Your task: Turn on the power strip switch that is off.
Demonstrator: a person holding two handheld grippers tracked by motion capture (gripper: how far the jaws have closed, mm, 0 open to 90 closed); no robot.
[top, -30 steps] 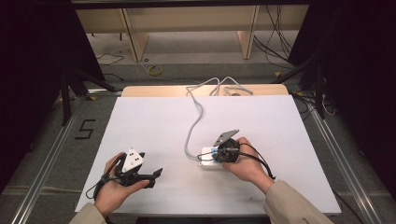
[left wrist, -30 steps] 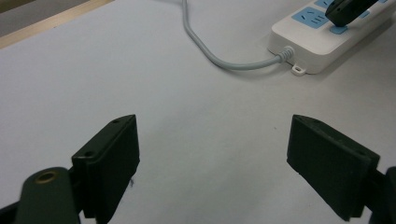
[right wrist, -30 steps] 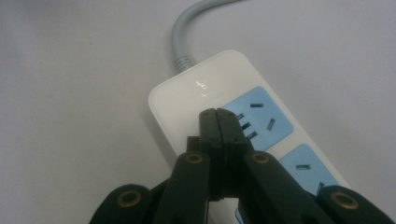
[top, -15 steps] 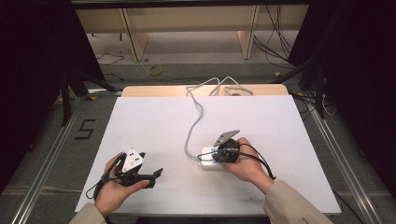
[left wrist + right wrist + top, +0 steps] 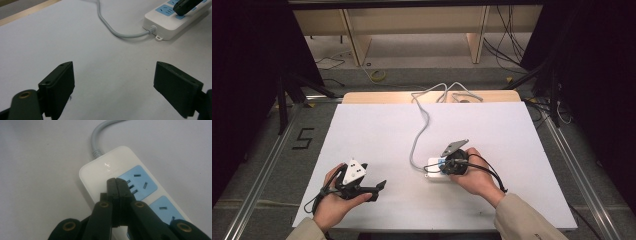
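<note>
A white power strip (image 5: 433,171) with blue sockets (image 5: 138,182) lies on the white table (image 5: 377,130), right of the middle. Its grey cable (image 5: 421,125) runs off toward the far edge. My right gripper (image 5: 116,181) is shut with nothing between the jaws, and its joined tips rest on the strip (image 5: 100,170) at the edge of the first socket, near the cable end. In the high view the right gripper (image 5: 446,165) lies over the strip. My left gripper (image 5: 378,190) sits low at the front left, open and empty (image 5: 113,85), pointing toward the strip (image 5: 172,22).
The cable (image 5: 117,32) curves across the table between the two grippers. A wooden board edge (image 5: 377,97) borders the far side of the table. Shelving legs and loose cables stand on the floor beyond.
</note>
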